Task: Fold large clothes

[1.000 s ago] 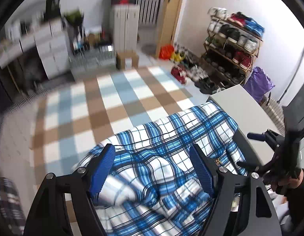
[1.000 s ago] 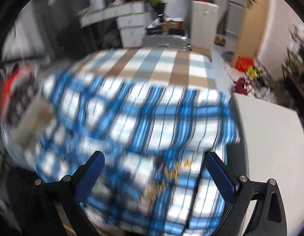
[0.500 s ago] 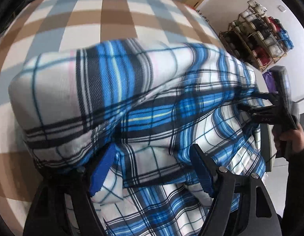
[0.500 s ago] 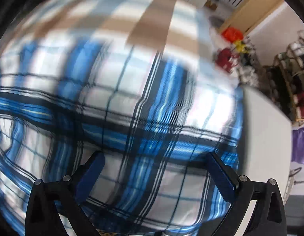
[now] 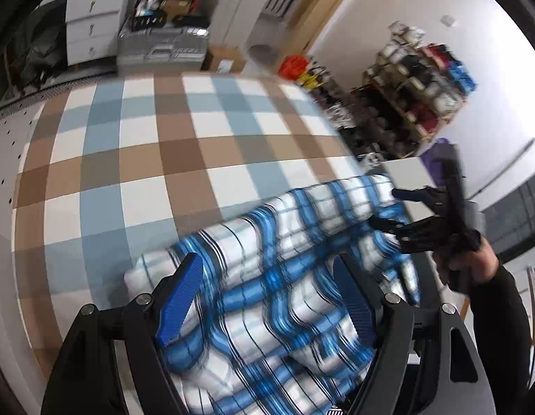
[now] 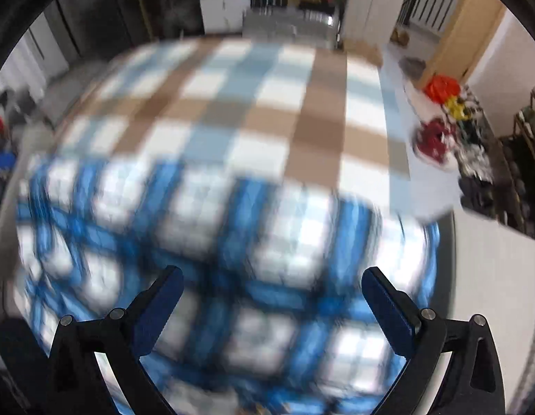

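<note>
Right now both grippers hang above the blue plaid shirt [image 5: 284,276], which lies bunched on the checked cloth [image 5: 163,159] near its edge. Left gripper [image 5: 267,294] fingers stand apart over the fabric, gripping nothing; right gripper [image 6: 271,297] fingers are likewise spread wide, the shirt blurred beneath.

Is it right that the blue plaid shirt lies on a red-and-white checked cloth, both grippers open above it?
Not quite: the cloth under the shirt is checked brown, pale blue and white, as the left wrist view shows. Both the left gripper and right gripper are open above it.
</note>
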A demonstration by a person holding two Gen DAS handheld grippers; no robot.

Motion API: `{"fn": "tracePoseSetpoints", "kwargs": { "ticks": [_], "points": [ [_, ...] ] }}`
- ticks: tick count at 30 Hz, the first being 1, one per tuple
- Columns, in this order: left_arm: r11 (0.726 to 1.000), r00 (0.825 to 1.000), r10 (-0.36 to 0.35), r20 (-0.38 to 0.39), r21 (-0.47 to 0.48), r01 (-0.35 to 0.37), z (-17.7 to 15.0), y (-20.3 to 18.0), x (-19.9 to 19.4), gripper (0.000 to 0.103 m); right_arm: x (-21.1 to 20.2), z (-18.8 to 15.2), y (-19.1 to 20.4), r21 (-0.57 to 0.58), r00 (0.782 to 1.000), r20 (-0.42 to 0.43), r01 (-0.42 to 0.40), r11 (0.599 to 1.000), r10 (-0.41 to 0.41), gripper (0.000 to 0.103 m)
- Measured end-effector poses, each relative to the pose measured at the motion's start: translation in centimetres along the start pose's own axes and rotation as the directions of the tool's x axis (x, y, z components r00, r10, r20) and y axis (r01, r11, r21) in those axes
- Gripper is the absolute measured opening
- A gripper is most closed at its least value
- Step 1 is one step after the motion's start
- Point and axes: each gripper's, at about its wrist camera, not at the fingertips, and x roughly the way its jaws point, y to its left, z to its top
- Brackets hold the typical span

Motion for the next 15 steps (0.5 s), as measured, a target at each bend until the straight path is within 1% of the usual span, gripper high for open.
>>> {"fn": "tracePoseSetpoints", "kwargs": {
  "ticks": [2,3,4,6,7,8,9,11,13,15],
  "points": [
    [0.999,0.998,0.009,-0.063,-0.045,-0.011,-0.1,1.2,3.0,0.074,1.0,1.1,0.7,0.010,1.000,0.002,0.019,1.000,-0.019,0.103],
    [0.999,0.997,0.015,-0.079,-0.049,-0.019,0.2,2.5,3.1,0.074,2.0,1.3,0.9,0.008,0.998,-0.016,0.053,0.999,-0.053,0.103],
    [0.998,0.994,0.052,-0.092,-0.033,-0.055,0.1,3.1,4.3,0.074,3.6,1.4,1.1,0.001,0.995,-0.046,0.089,0.996,-0.089,0.103],
    [0.994,0.991,0.103,-0.087,-0.026,-0.106,-0.6,4.0,5.2,0.073,6.7,0.4,0.2,-0.031,0.976,-0.129,0.172,0.985,-0.175,0.103],
    [0.993,0.989,0.116,-0.092,-0.011,-0.117,-1.0,4.2,5.9,0.073,7.9,0.4,0.7,-0.044,0.971,-0.156,0.179,0.983,-0.184,0.103],
    [0.991,0.988,0.134,-0.079,0.009,-0.134,-1.3,4.0,6.0,0.073,8.5,-0.1,0.7,-0.043,0.971,-0.169,0.162,0.986,-0.167,0.103],
    [0.985,0.984,0.166,-0.057,0.046,-0.164,-1.7,3.6,6.2,0.073,8.3,-0.3,0.7,-0.023,0.979,-0.144,0.141,0.990,-0.143,0.103],
    [0.972,0.974,0.220,-0.057,0.092,-0.214,-2.3,2.9,6.7,0.073,8.4,-0.8,0.3,-0.010,0.982,-0.151,0.115,0.993,-0.115,0.103],
    [0.964,0.967,0.248,-0.062,0.111,-0.240,-2.3,2.5,6.2,0.073,8.3,-0.8,0.2,-0.010,0.980,-0.171,0.103,0.995,-0.103,0.103],
    [0.968,0.966,0.241,-0.096,0.101,-0.231,-1.7,2.3,5.5,0.074,7.9,-0.6,0.5,-0.045,0.972,-0.207,0.101,0.994,-0.108,0.103]
  ]
}}
